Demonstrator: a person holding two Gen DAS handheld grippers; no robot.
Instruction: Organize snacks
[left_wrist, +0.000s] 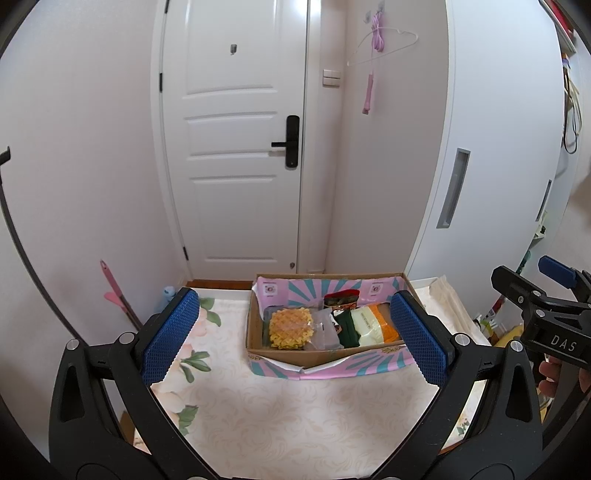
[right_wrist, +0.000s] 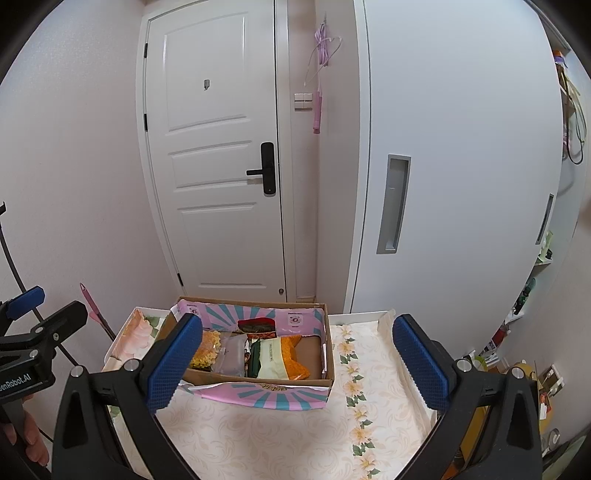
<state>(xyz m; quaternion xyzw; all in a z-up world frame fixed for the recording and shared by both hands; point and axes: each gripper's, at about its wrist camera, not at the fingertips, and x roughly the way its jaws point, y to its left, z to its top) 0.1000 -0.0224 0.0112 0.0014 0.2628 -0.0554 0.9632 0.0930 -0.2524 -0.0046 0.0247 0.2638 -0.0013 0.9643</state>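
The snacks (left_wrist: 325, 326) are seen packed upright in the box (left_wrist: 325, 356) at the frame's centre, so each stays reachable. Both the left gripper (left_wrist: 295, 339) and right gripper (right_wrist: 299, 362) are held wide and empty, short of the box.

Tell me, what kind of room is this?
Probably a home entryway: a white front door with a black lock handle, a hanger on a wall hook, and a snack box on a floral-covered table.

Ahead of me a white door (left_wrist: 236, 140) with a black handle (left_wrist: 290, 142). Right of it, a switch (left_wrist: 331, 77), a pink rope (left_wrist: 373, 62) and a hanger (left_wrist: 391, 42). A floral cloth (right_wrist: 280, 435) covers the table.
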